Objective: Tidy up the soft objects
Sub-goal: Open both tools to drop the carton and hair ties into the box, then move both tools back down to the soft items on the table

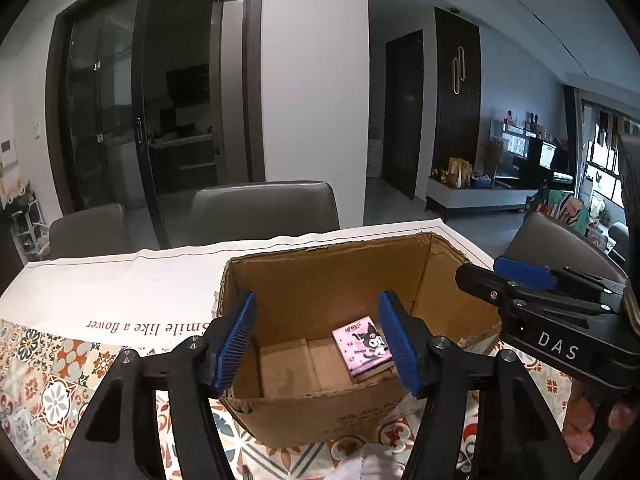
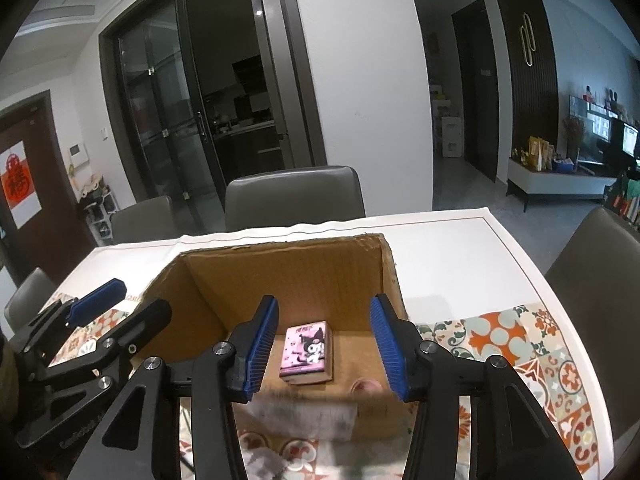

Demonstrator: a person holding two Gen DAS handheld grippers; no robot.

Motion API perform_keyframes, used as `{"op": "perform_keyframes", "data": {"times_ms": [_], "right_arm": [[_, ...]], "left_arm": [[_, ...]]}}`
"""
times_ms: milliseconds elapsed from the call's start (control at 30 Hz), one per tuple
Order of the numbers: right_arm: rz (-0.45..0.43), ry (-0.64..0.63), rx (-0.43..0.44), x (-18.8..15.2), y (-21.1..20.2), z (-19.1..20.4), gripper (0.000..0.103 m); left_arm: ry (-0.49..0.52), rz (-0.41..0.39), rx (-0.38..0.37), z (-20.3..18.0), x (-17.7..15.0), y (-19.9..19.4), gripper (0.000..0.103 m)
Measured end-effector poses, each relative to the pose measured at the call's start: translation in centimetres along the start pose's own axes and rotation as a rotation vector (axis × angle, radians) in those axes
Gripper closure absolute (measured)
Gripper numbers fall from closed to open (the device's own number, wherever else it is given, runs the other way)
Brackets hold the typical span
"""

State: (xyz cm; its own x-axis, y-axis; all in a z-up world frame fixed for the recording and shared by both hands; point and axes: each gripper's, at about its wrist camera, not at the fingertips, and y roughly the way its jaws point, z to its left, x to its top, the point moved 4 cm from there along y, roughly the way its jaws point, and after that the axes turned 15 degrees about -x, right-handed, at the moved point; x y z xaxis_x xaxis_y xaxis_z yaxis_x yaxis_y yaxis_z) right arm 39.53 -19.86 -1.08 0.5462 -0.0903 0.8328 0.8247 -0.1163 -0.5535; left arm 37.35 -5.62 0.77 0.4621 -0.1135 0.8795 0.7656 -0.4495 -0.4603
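Observation:
An open cardboard box (image 1: 320,272) (image 2: 288,268) stands on the table. A pink tissue pack with a cartoon print (image 1: 362,346) (image 2: 307,352) lies on its floor. My left gripper (image 1: 316,344) is open and empty, hovering over the box's near rim. My right gripper (image 2: 324,348) is open and empty over the box too. The right gripper also shows at the right of the left wrist view (image 1: 516,280), and the left gripper at the left of the right wrist view (image 2: 120,300). Something small and pink (image 2: 366,386) sits at the box's near edge, blurred.
The table wears a white cloth (image 1: 120,280) and a patterned tile-print mat (image 2: 520,344). Grey chairs (image 1: 264,208) (image 2: 600,280) stand at the far side and right. A white soft thing (image 1: 372,464) lies on the mat before the box.

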Motion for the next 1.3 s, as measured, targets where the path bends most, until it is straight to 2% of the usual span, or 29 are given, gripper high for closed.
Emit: {"op": "perform_keyframes", "data": {"times_ms": [667,733,800,967,1067,1300], "right_arm": [[-0.123,-0.031,0.003,0.0,-10.2,0.5,0.053],[-0.132,-0.028,0.004,-0.2,-11.1,0.4,0.049],[-0.146,-0.022,-0.003,-0.5,-12.1,0.2,0.046],[-0.169,-0.024,-0.026,-1.4,-13.6,-0.3,0.046],[-0.176,-0.012,-0.04,-2.2,-14.3,-0.8,0.039],[-0.168,0.02,-0.059,-4.2,-15.2,-2.2,0.039]], "left_arm": [[0.056,-0.1,-0.001,-3.0,0.8,-9.2,0.038],[0.062,-0.108,-0.004,-3.3,0.5,-10.0,0.038],[0.068,-0.113,-0.004,-3.8,0.3,-10.6,0.037],[0.074,-0.114,-0.016,-4.4,-0.4,-11.2,0.036],[0.08,-0.112,-0.015,-4.9,-1.2,-11.5,0.036],[0.099,-0.098,-0.021,-5.9,-3.5,-11.9,0.031]]}}
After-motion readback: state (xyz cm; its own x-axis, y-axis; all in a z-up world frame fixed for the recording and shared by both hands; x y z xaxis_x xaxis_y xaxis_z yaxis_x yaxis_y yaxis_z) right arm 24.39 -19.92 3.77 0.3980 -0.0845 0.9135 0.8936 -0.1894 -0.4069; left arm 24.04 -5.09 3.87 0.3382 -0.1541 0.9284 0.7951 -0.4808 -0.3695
